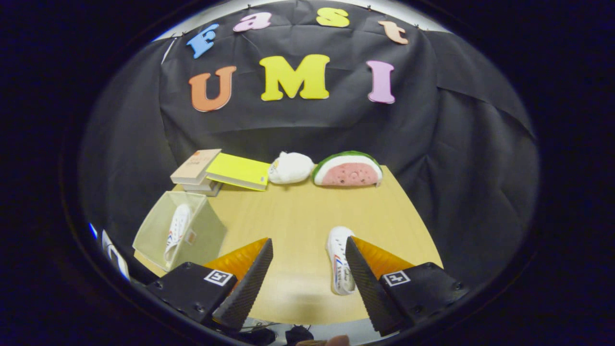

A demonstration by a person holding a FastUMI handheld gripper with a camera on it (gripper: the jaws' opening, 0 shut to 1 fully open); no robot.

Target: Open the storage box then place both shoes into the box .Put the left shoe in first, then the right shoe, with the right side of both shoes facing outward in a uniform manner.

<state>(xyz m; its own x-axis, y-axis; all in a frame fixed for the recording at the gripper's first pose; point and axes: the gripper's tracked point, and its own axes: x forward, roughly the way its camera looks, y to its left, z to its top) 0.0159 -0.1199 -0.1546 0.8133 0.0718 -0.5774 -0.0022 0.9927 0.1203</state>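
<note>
Jaws are held wide over the worktop [298, 211], beside the right shoe [340, 259] (the other shoe [177, 230] is already boxed [211, 230]).

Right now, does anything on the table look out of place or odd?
Nothing looks damaged or spilled. One white shoe is inside the clear storage box; the other shoe lies on the table by the open gripper.

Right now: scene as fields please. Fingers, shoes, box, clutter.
fingers: gripper open, holding nothing
shoe in box: white shoe inside the translucent storage box, beside the left finger
shoe on table: second white shoe lies on the wooden table, against the right finger's inner side
far edge: books, white plush, watermelon plush
</note>
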